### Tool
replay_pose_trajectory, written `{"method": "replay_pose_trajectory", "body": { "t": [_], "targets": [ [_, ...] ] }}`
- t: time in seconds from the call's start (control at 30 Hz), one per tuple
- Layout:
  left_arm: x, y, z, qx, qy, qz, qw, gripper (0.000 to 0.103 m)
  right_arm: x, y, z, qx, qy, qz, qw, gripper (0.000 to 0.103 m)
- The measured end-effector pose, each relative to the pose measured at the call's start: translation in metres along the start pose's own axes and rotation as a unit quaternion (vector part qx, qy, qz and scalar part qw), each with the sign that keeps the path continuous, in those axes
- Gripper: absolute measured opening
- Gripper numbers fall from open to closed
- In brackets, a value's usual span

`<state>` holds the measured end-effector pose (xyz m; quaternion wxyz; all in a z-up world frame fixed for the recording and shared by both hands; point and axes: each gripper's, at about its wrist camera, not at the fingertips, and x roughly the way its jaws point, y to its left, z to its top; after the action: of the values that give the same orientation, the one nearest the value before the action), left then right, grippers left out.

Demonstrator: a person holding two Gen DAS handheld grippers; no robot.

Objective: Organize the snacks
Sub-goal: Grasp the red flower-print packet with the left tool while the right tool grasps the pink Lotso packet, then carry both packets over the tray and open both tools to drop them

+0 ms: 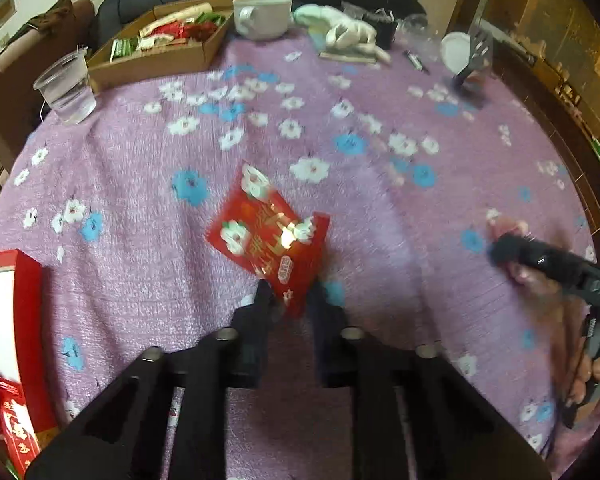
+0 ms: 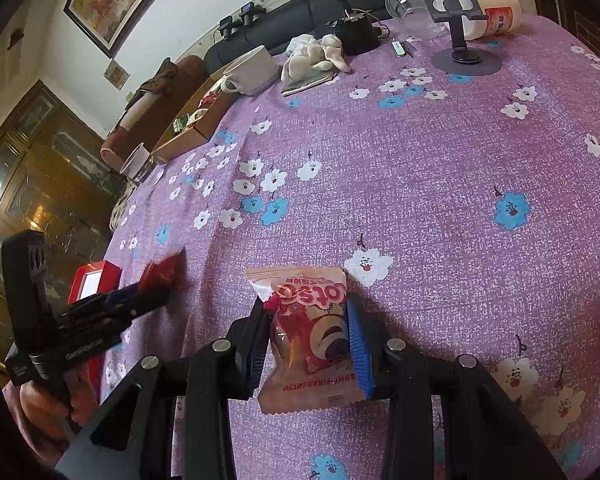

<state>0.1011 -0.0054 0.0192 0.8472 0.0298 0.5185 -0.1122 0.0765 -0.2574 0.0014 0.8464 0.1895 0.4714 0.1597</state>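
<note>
My left gripper (image 1: 290, 294) is shut on a red snack packet (image 1: 268, 236) with white flowers and holds it above the purple flowered tablecloth (image 1: 140, 208). A red box (image 1: 8, 352) with red packets in it stands at the lower left. My right gripper (image 2: 308, 316) is shut on a pink Lotso snack packet (image 2: 308, 336) with a chocolate roll pictured, just above the cloth. In the right wrist view the left gripper (image 2: 140, 304) shows at the left with its red packet (image 2: 162, 272), beside the red box (image 2: 94, 280).
A cardboard tray (image 1: 152, 56) with green and red snacks sits at the back left, next to a plastic cup of water (image 1: 66, 88) and a big white mug (image 1: 262, 14). A plush toy (image 1: 348, 32), a phone stand (image 2: 460, 40) and a white jar (image 2: 496, 12) stand at the back.
</note>
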Motion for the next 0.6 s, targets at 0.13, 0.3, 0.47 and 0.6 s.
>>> {"method": "replay_pose_trajectory", "body": {
  "t": [0.13,0.3,0.47,0.6],
  "targets": [
    [-0.001,-0.005,-0.004,0.009,-0.021,0.011,0.9997,0.01,0.004,0.01,-0.003,-0.023,0.009,-0.01,1.0,0.037],
    [-0.011,0.005,-0.006,-0.002,-0.04,-0.013,0.9991,0.005,0.001,0.009,-0.002,-0.008,0.012,0.012,1.0,0.037],
    [-0.033,0.018,-0.009,-0.008,-0.068,-0.017,0.9975,0.005,-0.01,0.015,0.0,0.003,0.0,0.058,0.998,0.037],
    [-0.057,0.031,-0.02,-0.009,-0.096,-0.018,0.9952,0.005,-0.01,0.034,-0.003,-0.009,0.002,0.08,0.997,0.037]
  ]
}}
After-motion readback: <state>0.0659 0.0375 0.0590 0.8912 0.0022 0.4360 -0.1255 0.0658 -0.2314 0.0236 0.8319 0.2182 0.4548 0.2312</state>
